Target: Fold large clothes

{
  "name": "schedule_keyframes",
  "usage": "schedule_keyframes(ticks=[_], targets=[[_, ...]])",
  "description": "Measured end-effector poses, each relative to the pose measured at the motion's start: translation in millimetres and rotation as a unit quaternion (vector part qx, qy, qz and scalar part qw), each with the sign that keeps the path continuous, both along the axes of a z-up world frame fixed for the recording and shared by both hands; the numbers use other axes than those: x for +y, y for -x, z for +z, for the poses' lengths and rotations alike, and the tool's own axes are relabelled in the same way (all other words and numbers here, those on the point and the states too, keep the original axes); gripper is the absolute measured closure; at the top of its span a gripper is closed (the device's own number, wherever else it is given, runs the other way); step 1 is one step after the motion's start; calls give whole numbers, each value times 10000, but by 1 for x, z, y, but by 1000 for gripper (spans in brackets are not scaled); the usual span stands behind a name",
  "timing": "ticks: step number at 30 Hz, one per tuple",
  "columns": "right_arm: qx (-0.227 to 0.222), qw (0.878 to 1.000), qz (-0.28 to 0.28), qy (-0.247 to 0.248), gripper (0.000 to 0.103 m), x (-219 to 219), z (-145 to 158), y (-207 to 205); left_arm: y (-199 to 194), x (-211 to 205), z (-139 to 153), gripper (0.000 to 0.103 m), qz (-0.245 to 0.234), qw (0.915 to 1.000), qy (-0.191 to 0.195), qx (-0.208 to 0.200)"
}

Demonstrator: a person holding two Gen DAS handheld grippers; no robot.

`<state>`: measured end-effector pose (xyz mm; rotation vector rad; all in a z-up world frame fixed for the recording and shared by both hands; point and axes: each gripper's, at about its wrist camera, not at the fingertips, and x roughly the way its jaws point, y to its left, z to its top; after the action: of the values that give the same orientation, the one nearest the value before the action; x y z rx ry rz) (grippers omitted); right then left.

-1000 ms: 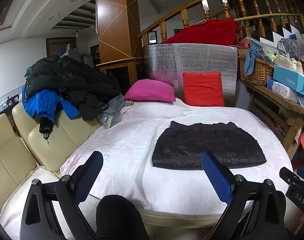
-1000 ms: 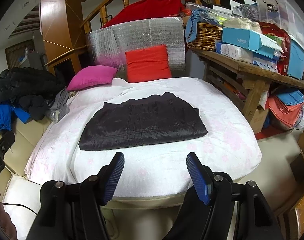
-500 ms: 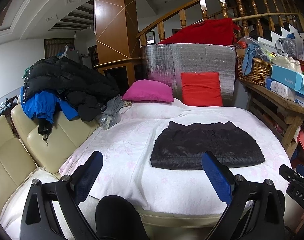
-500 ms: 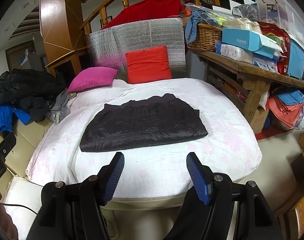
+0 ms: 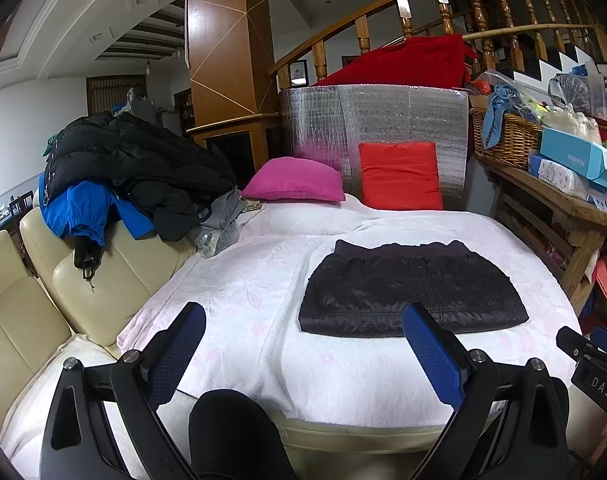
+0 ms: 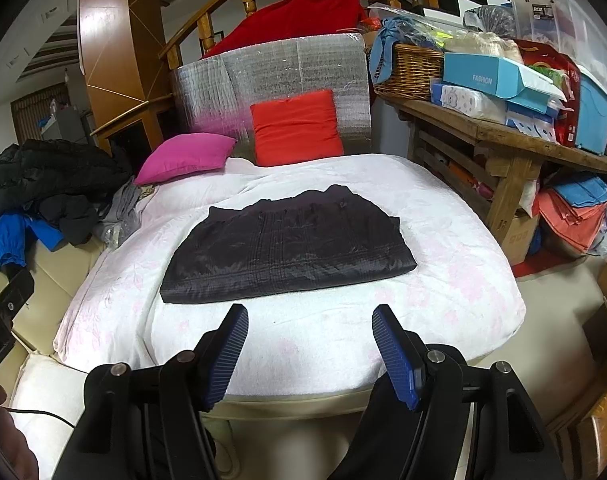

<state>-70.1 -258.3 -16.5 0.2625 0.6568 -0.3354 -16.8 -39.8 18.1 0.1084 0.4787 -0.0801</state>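
Grippers first: left gripper (image 5: 303, 320) and right gripper (image 6: 309, 320) both hover with jaws wide apart and nothing between them, short of the white quilt (image 6: 323, 340). Dead ahead at twelve o'clock the folded black garment (image 6: 287, 248) lies flat on it. Out at two o'clock, a blue box (image 6: 487, 76) reads "FASHION" beside a wicker basket (image 6: 415, 68) stuffed with blue cloth (image 6: 383, 48).
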Motion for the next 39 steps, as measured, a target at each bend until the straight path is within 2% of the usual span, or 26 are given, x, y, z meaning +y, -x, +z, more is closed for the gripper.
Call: schedule_keyframes(ticks=[26,33,39], targets=[[33,10000,-17,-33,35,1,-2,-6,-6,3,-6,4,65,9999,36,82],[22,10000,21,-20,35,4,-2,-8,-6,3,-4,4,-32,9999,102,102],[114,9999,36,-67,35,3,-10,-19,-8,-5,-6,4,-219,9997,-11,92]])
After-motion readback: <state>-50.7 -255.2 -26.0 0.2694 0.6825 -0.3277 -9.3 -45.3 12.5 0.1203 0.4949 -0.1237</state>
